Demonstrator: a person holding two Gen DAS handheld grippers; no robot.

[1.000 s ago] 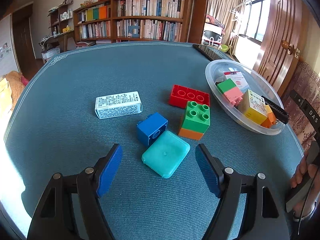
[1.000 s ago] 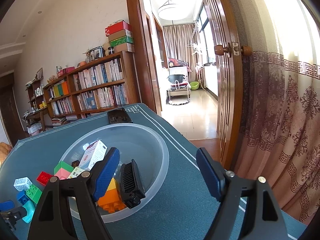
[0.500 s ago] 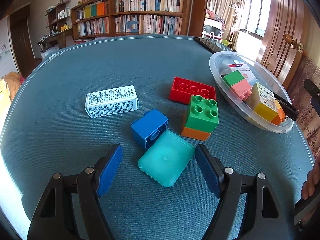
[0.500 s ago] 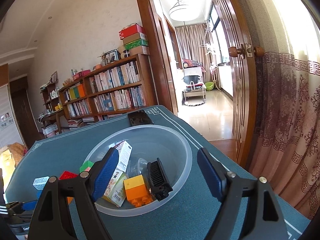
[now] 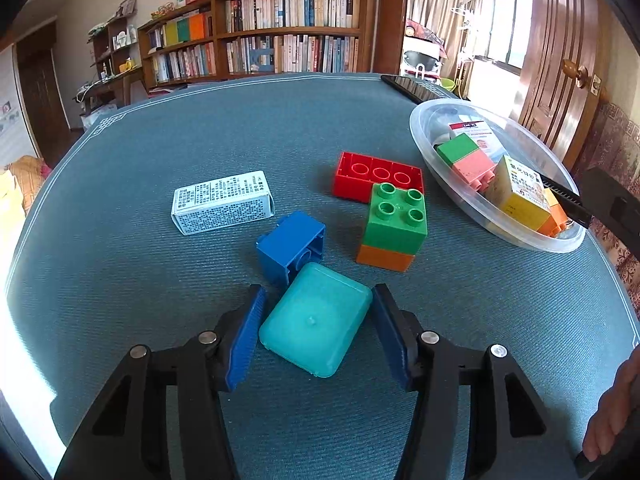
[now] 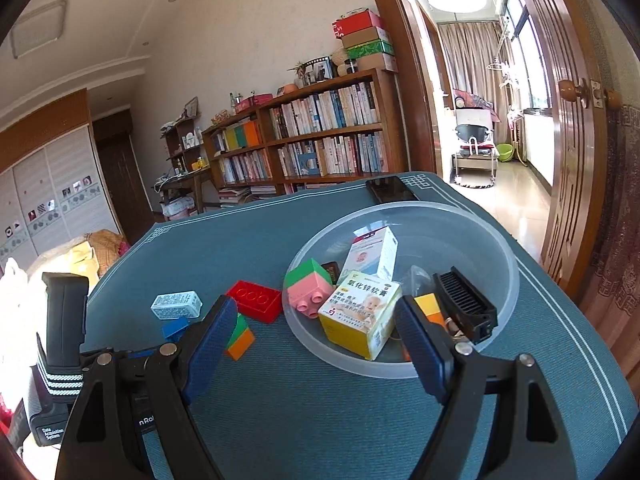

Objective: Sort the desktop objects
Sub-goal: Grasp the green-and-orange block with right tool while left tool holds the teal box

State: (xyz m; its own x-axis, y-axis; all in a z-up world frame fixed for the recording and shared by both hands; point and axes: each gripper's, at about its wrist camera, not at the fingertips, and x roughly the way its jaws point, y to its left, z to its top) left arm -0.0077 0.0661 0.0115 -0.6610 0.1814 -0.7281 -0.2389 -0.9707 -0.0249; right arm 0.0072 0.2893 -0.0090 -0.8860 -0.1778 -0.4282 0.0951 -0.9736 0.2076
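The step in hand looks like the pick of the teal case (image 5: 316,318): it lies flat on the tabletop (image 5: 120,264) between the pads of the left tool (image 5: 316,334), whose jaws are closing on it, the right pad at its edge and the left pad a sliver off, so it is not yet gripped. The next move, I judge, calls for finishing the squeeze squarely on its smooth sides, then lifting clear of the blue block (image 5: 291,245) touching its far corner. Beyond that lie one green-on-orange block stack (image 5: 394,228), one white printed box (image 5: 222,202) to the tool's left, and one red flat brick (image 5: 378,176). Farthest, to the right, is one clear bowl (image 5: 520,236). The right tool (image 6: 310,350) hangs wide and empty just before that bowl, which holds one yellow box (image 6: 362,316), one pink-and-green block (image 6: 310,288), one white carton (image 6: 374,254), one orange-and-yellow block (image 6: 430,308) and one black clip (image 6: 466,306).
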